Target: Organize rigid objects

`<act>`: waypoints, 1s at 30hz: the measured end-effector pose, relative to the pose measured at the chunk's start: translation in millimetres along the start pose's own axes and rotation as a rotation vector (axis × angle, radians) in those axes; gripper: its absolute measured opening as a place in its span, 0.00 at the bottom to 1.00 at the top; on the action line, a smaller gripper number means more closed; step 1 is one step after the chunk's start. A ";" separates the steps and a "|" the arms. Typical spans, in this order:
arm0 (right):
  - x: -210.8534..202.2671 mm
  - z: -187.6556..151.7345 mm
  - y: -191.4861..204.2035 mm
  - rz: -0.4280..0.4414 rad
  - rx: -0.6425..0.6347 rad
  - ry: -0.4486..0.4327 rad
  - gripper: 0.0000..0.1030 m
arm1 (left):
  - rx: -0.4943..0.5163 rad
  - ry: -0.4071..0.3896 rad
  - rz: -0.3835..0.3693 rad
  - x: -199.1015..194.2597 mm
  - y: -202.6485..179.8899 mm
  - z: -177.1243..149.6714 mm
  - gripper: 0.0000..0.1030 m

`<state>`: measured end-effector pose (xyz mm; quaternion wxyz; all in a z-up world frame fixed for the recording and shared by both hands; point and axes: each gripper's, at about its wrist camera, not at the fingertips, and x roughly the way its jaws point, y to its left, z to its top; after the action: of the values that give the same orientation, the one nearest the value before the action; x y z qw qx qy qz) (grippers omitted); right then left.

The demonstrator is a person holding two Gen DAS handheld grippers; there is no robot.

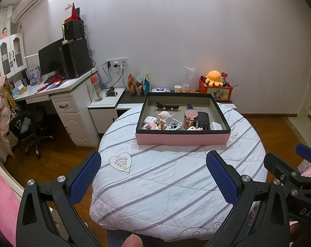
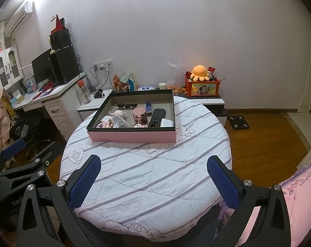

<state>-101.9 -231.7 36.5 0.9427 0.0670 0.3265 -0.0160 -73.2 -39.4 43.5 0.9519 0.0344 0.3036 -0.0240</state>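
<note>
Both claws, left claw (image 1: 153,177) and right claw (image 2: 153,180), hover spread wide and empty over the quilted round desk (image 1: 165,177). Farther back, one pink box (image 1: 182,139) holds one rose-gold jar (image 1: 190,119). Only the right view shows one floor scale (image 2: 237,122).

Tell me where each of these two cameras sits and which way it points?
Left wrist view: rides the left gripper, facing forward over the quilted round table at the pink box; a thumb tip and the right gripper show.
Right wrist view: rides the right gripper, same heading; the left gripper shows.
Shared: table, box, wall.
</note>
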 end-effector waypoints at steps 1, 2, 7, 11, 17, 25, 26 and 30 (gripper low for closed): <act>0.5 0.0 0.1 0.000 0.001 0.001 1.00 | -0.001 0.000 0.000 0.6 -0.1 -0.3 1.00; 0.6 0.0 0.1 0.000 0.001 0.002 1.00 | 0.000 -0.002 0.001 0.9 -0.3 -0.3 1.00; 2.2 0.1 1.0 0.002 0.001 0.007 1.00 | 0.000 0.000 0.000 0.8 0.2 -0.3 1.00; 2.5 0.2 0.9 0.001 0.001 0.007 1.00 | -0.001 0.000 0.001 0.9 0.4 0.0 1.00; 3.7 0.3 0.6 0.001 0.002 0.009 1.00 | -0.001 -0.001 0.002 0.4 -1.3 0.3 1.00; 4.6 0.6 0.2 0.000 0.000 0.009 1.00 | -0.002 0.000 0.000 0.4 -0.8 0.8 1.00; 4.7 0.5 0.0 0.000 0.000 0.009 1.00 | -0.002 0.001 0.001 0.4 -0.9 0.8 1.00; 4.5 0.8 0.5 0.000 0.000 0.010 1.00 | -0.001 0.001 0.001 0.4 -0.6 1.1 1.00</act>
<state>-97.8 -231.2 34.4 0.9411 0.0672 0.3311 -0.0157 -72.4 -40.1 44.1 0.9518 0.0339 0.3039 -0.0232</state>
